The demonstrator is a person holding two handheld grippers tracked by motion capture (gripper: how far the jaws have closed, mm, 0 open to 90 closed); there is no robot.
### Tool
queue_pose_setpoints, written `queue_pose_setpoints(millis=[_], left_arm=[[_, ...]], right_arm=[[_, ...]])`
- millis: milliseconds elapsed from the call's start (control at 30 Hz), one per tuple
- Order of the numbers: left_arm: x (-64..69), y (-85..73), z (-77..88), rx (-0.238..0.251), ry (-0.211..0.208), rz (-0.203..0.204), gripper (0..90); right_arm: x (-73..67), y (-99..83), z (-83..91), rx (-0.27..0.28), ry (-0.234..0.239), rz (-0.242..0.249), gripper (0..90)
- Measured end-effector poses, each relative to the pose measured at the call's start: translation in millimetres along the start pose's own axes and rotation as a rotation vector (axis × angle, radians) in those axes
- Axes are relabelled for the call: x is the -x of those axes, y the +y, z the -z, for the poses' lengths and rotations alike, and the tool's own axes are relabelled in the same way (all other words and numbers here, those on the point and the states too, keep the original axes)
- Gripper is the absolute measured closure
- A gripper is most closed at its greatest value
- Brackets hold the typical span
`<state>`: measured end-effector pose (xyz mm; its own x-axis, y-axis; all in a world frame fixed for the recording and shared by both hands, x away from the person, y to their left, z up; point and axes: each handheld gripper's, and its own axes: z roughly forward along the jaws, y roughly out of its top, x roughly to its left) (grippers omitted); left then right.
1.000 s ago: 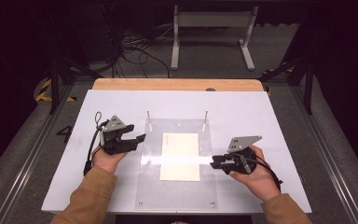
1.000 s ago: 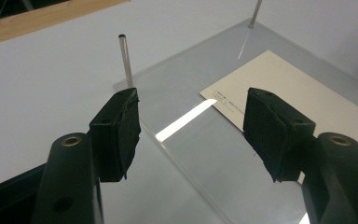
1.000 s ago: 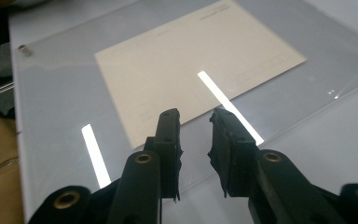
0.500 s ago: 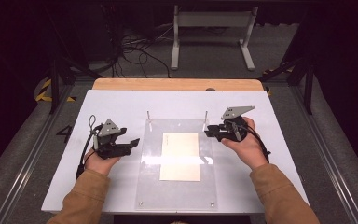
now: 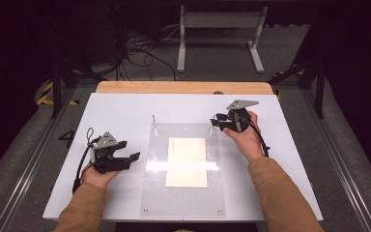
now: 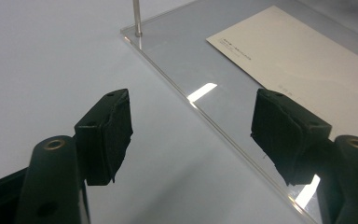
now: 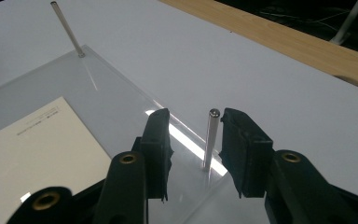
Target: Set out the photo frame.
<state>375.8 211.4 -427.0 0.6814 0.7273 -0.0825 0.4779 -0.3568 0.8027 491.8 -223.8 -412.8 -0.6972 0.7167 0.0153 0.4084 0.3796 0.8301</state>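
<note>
1. Pin (image 7: 210, 140), the right far one of two upright metal pins on the clear plate (image 5: 183, 198), is standing between the jaws of the right gripper (image 7: 195, 116); the pads (image 7: 161, 135) are flanking it with a gap on each side, not pressing. The jaws have just been opening, with the pin between them.
2. Right gripper (image 5: 217, 121), in the high view, is sitting at the plate's far right corner, likely because that pin is the thing being worked on.
3. Plate is lying flat on the white table (image 5: 125, 111), over a cream sheet (image 5: 187, 162); the second pin (image 5: 153, 119) is rising from its far left corner. The pins are probably serving as locating posts, which would explain their corner positions.
4. Left gripper (image 5: 134, 157) is hovering just beside the plate's left edge (image 6: 205, 116), jaws spread wide and holding nothing; they have just been opening too. It is apparently poised to steady or lift that edge.
5. Whether the right pad is grazing the pin cannot be told.
</note>
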Motion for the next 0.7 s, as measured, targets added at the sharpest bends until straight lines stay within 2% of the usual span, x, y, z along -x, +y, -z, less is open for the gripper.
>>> queue_pose_setpoints(millis=[67, 100, 133, 267, 367, 467, 500, 700], left_arm=[[1.0, -3.2, 3.6, 0.000, 0.005, -0.001, 29.0], [2.2, -4.3, 4.2, 0.000, 0.010, 0.002, 28.9], [2.4, -4.8, 5.0, -0.006, 0.019, -0.017, 28.7], [7.4, -6.4, 4.0, -0.013, 0.022, -0.039, 28.5], [9.5, -6.8, 2.7, -0.021, 0.014, -0.054, 28.4], [8.9, -6.8, 1.2, -0.012, 0.010, -0.052, 28.3], [9.6, -6.9, 0.6, -0.014, 0.003, -0.041, 28.2], [12.1, -5.5, -2.9, -0.011, -0.014, -0.058, 28.0]], right_arm=[[0.3, 2.3, -5.9, -0.008, -0.019, 0.014, 63.9], [0.9, 2.7, -9.4, -0.020, -0.014, -0.001, 65.0], [1.5, 2.8, -11.9, -0.026, -0.020, 0.003, 67.8], [5.5, 3.1, -17.8, -0.045, -0.031, 0.018, 84.3], [5.8, 2.9, -19.0, -0.047, -0.037, 0.020, 85.0], [4.5, 1.1, -19.2, -0.036, -0.051, -0.002, 85.3], [5.1, 0.5, -19.4, -0.031, -0.048, -0.009, 85.4], [8.6, -1.9, -22.0, -0.010, -0.040, -0.035, 85.7]])
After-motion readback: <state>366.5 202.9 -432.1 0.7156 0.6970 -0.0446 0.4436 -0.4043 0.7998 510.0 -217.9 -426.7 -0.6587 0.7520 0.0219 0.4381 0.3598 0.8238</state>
